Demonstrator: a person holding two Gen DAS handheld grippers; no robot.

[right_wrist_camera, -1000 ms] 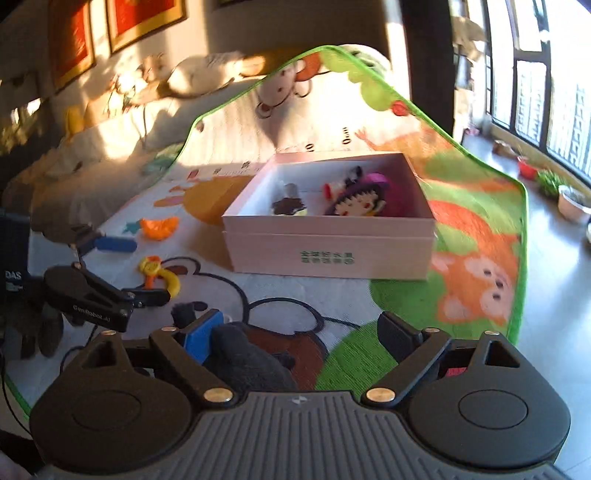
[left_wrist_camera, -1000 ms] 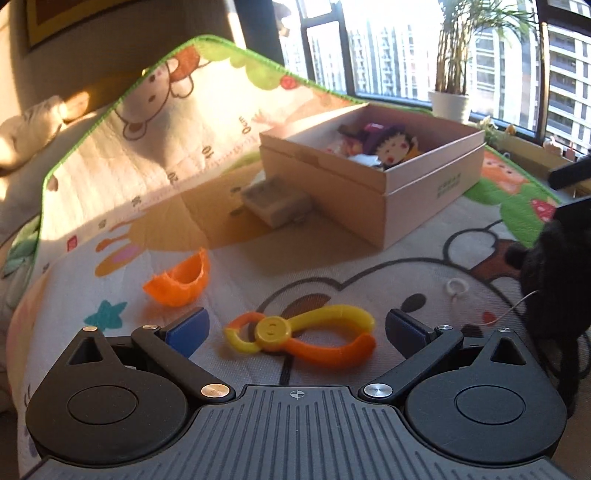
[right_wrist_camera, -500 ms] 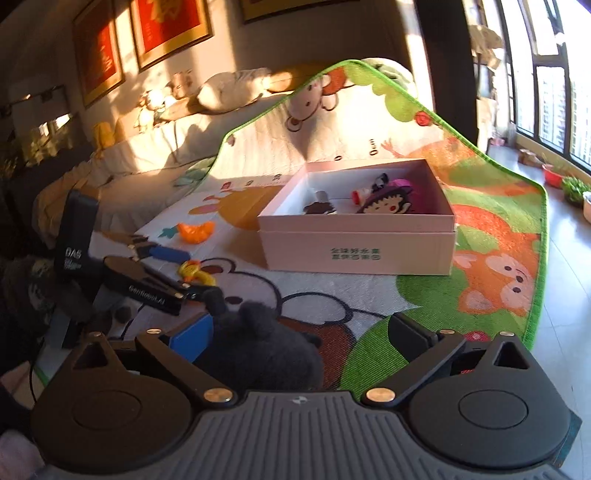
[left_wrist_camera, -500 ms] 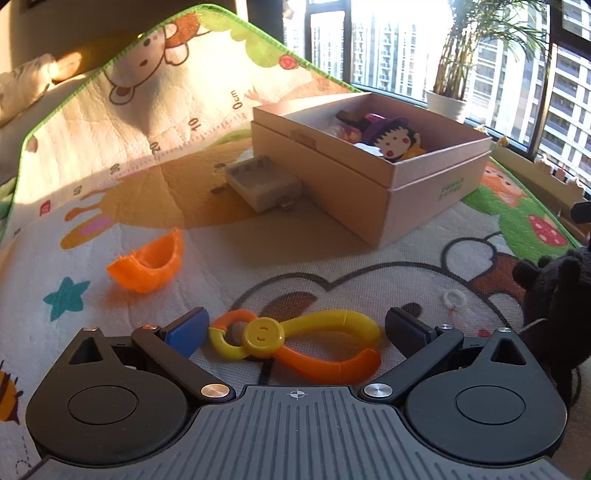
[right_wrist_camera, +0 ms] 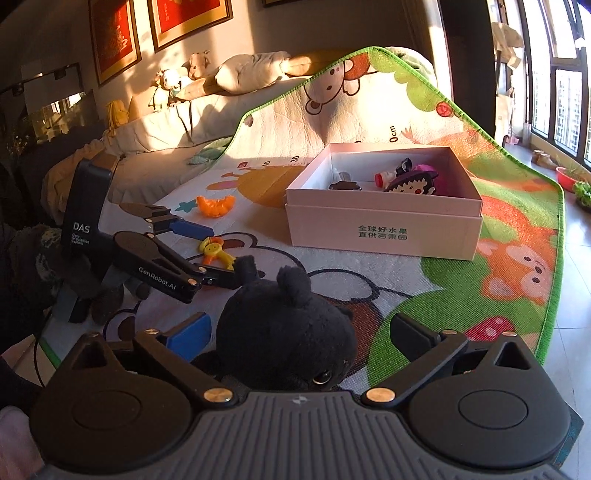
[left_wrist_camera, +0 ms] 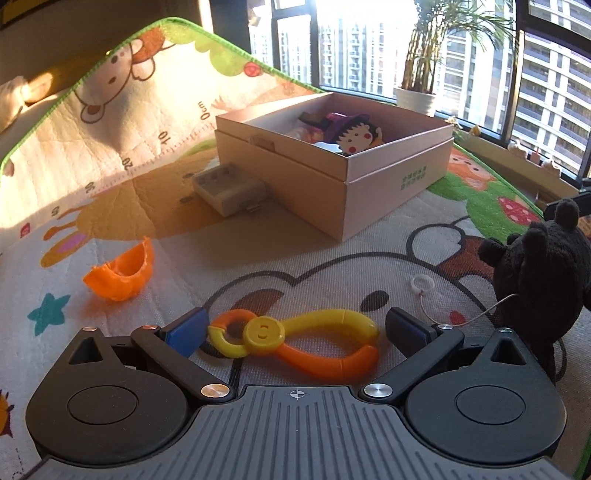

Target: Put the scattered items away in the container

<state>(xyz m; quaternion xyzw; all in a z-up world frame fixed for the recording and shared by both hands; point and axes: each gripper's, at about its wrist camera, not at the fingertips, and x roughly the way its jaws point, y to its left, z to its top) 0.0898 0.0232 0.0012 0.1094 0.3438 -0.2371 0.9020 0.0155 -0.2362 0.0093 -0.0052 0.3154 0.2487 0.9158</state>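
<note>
Evidently readying two pickups, the left tool point(left_wrist_camera: 293, 325) stood spread around the tongs point(left_wrist_camera: 295, 341) on the mat point(left_wrist_camera: 258, 258), the right tool point(right_wrist_camera: 299, 332) gaped around the plush point(right_wrist_camera: 284, 332), both short of the box point(right_wrist_camera: 384, 229).

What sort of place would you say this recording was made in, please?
Most likely a home living room: a cartoon play mat covers the floor, a sofa with plush toys sits under framed pictures, and apartment towers show outside.
</note>
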